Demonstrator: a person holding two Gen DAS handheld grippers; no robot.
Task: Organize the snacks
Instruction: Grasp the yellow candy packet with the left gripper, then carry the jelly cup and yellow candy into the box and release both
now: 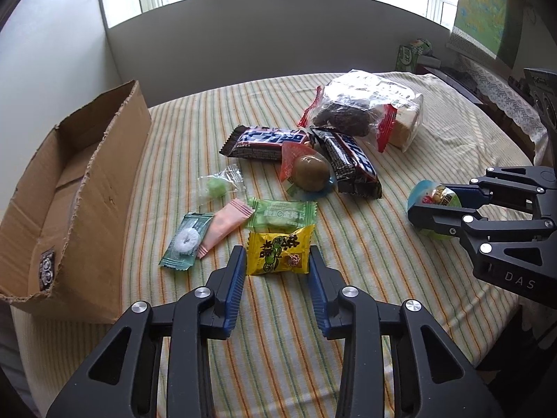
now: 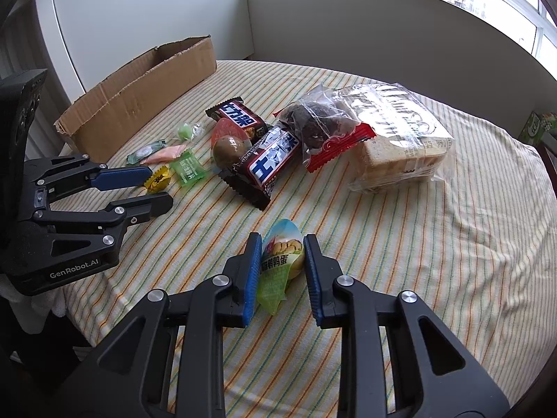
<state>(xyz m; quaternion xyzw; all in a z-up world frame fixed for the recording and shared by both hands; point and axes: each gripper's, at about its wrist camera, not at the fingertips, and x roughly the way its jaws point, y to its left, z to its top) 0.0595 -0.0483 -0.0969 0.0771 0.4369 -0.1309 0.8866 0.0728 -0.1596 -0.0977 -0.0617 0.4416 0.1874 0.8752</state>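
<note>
Snacks lie on a striped tablecloth [image 1: 348, 244]. My left gripper [image 1: 277, 261] is open, its jaws either side of a yellow candy packet [image 1: 278, 252]; it also shows in the right wrist view [image 2: 158, 183]. My right gripper [image 2: 282, 249] has its jaws around a blue-green quail egg packet [image 2: 281, 261], also in the left wrist view [image 1: 435, 198]; the pads are close to it but contact is unclear. An open cardboard box [image 1: 69, 188] stands at the left. Two Snickers bars [image 1: 268, 141] and a packed egg [image 1: 310, 172] lie mid-table.
Small candies lie near the box: a green packet [image 1: 282, 214], a pink one [image 1: 226, 224], a teal mint [image 1: 186, 240], a clear-wrapped green sweet [image 1: 217, 188]. A bagged brown cake [image 1: 348, 111] and bagged bread [image 2: 400, 153] lie further back. Table edge at right.
</note>
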